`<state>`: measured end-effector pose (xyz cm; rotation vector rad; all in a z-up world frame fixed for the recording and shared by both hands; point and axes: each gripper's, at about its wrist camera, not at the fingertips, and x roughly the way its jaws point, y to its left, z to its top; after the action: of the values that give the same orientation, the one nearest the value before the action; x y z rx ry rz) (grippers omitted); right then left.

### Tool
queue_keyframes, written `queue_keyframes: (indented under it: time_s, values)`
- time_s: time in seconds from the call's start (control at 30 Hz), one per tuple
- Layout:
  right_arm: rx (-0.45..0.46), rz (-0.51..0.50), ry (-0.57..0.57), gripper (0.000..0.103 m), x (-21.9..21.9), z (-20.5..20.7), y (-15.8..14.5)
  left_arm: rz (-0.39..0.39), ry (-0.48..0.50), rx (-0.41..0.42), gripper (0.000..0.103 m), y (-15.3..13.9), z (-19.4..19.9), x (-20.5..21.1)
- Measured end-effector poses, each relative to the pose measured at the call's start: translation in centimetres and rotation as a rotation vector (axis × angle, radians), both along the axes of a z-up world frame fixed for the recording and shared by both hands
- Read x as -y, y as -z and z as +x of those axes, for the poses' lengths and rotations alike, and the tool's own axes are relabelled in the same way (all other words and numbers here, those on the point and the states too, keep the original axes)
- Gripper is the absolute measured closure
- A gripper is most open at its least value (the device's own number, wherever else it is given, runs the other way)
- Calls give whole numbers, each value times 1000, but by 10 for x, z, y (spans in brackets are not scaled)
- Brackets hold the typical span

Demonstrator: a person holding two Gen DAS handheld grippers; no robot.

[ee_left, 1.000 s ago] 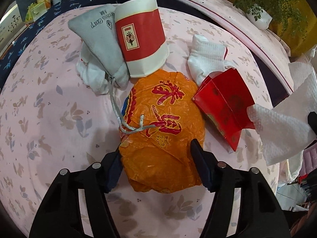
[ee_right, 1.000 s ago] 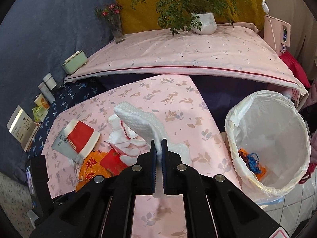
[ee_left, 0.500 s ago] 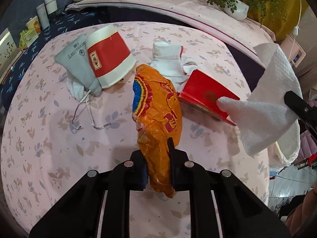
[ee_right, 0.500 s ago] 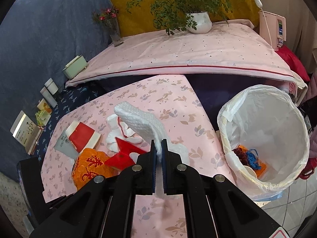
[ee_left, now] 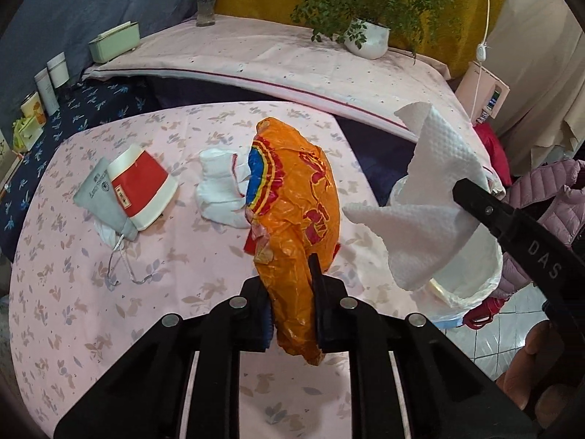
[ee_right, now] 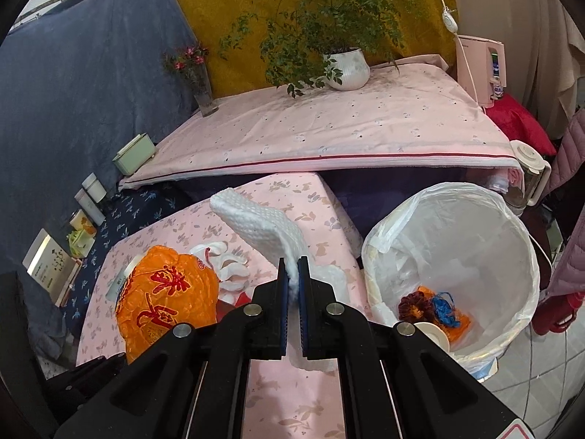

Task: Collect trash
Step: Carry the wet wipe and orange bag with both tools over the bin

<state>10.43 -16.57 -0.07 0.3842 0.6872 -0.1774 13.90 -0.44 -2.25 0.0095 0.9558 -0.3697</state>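
My left gripper is shut on an orange plastic bag with red print, held up above the pink floral table. The same orange bag shows at the lower left of the right wrist view. My right gripper is shut on a white paper towel, seen from the left wrist view as a white paper towel hanging near the bin. The white-lined trash bin stands right of the table with scraps inside.
On the table lie a red-and-white paper cup on a grey pouch, a white sock and a red packet mostly hidden by the bag. A raised pink-covered surface with a potted plant lies behind.
My left gripper closed on the orange bag and lifted it off the table toward the right. My right gripper carried the paper towel closer to the bin.
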Motion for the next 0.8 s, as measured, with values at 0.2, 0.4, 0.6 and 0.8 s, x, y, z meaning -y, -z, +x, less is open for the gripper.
queue_keyframes:
  time_s: [0.2,0.4,0.6,0.8]
  values:
    - [18,-3,58,98,33,-11,-7,-16,85,26,88,-15,0,41]
    - [16,4,130,98,73,-20,-4,-20,172,26,87,-19,4,87]
    - [-2,20,200,98,108,-28,7,-17,260,16,87,-11,8,131]
    - [-33,34,257,98,138,-33,24,-17,324,-4,85,-1,10,166]
